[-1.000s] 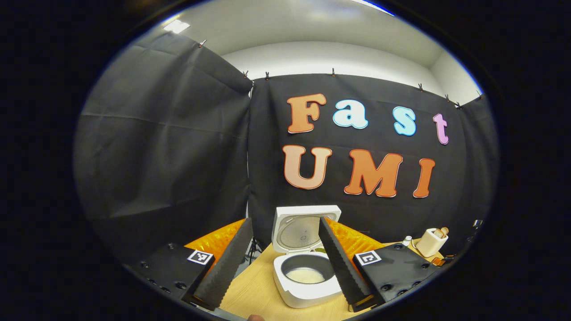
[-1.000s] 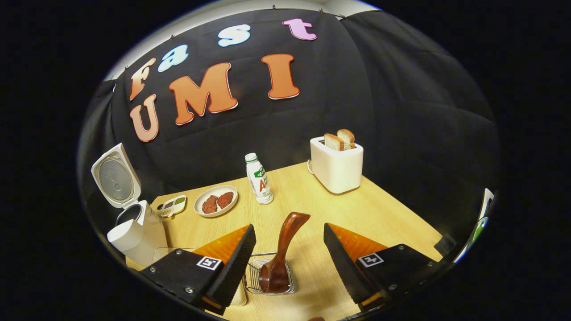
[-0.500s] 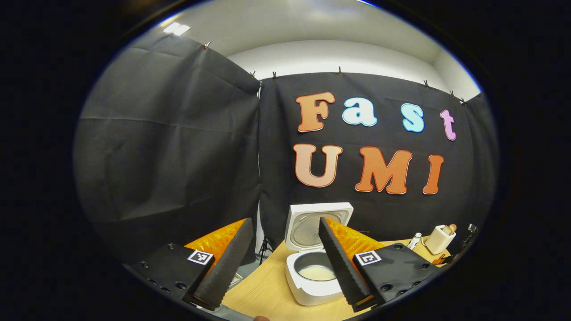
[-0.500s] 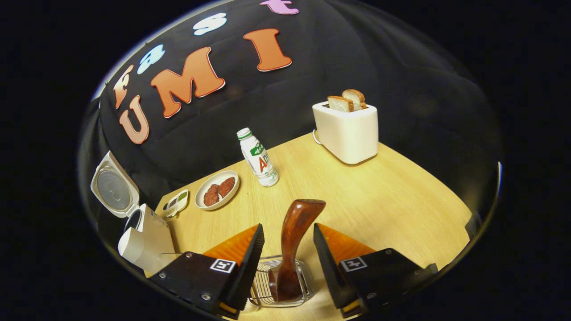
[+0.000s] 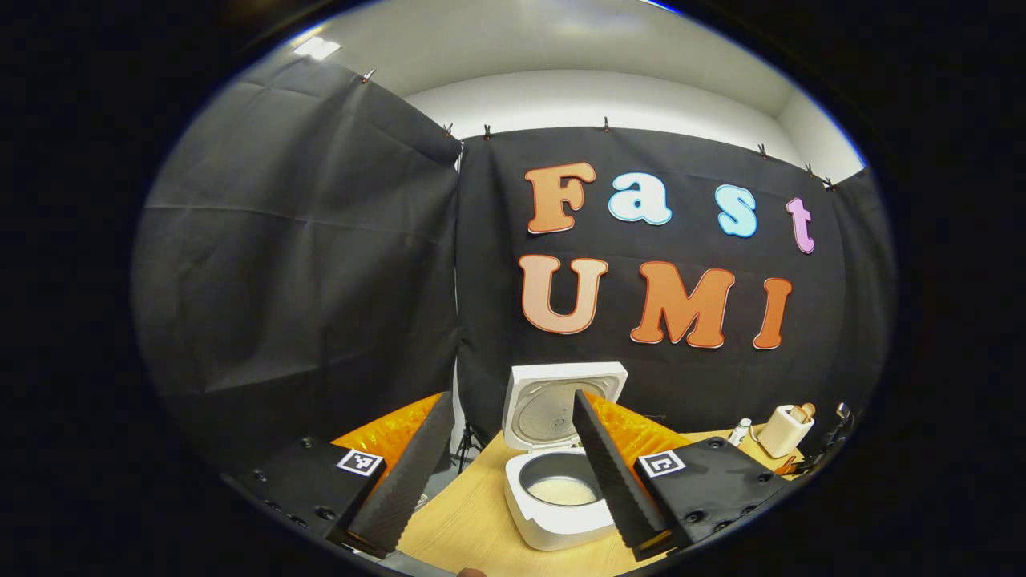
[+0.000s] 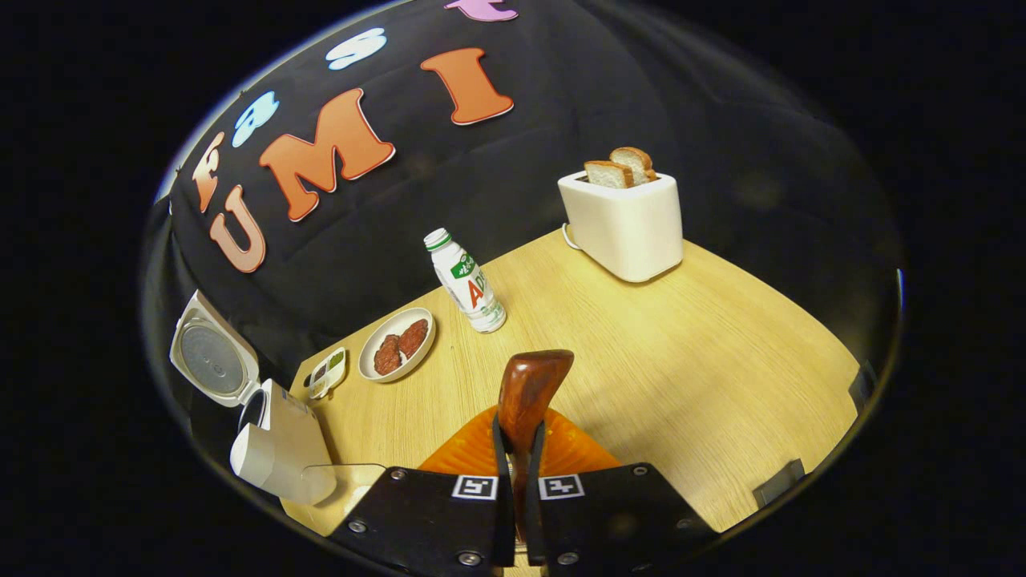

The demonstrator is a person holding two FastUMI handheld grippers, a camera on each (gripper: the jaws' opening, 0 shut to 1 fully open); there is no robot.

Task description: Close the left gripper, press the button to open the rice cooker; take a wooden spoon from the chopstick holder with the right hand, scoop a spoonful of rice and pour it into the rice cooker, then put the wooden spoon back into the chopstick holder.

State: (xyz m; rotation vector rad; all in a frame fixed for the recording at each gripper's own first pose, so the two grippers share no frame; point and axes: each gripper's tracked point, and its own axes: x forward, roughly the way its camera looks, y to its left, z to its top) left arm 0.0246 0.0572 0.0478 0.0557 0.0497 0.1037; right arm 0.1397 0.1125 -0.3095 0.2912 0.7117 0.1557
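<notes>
Since half a second ago the right gripper [image 6: 517, 449] has closed: its two fingers, then spread either side of the wooden spoon [image 6: 529, 385], now clamp the spoon's handle between them, and the wire chopstick holder that showed under the spoon is now hidden behind the gripper body. The left gripper [image 5: 501, 473] has hardly shifted; the rice cooker sits a little farther left in the left gripper view.

The wooden table [image 6: 681, 353] spreads across the right gripper view. At its far side stands a white toaster [image 6: 625, 224] with two slices of bread [image 6: 621, 168] sticking up from its slots. The rice cooker [image 6: 272, 445] stands at the table's left edge, its lid [image 6: 212, 361] swung up and open; in the left gripper view the cooker [image 5: 561, 513] has white rice [image 5: 561, 490] lying in its inner pot. A plastic bottle [image 6: 469, 280] stands upright near the middle of the table, with a plate [image 6: 397, 344] holding two dark patties to its left and a small divided dish [image 6: 327, 373] beside that.

The left gripper's fingers stand wide apart and hold nothing, framing the open cooker.
</notes>
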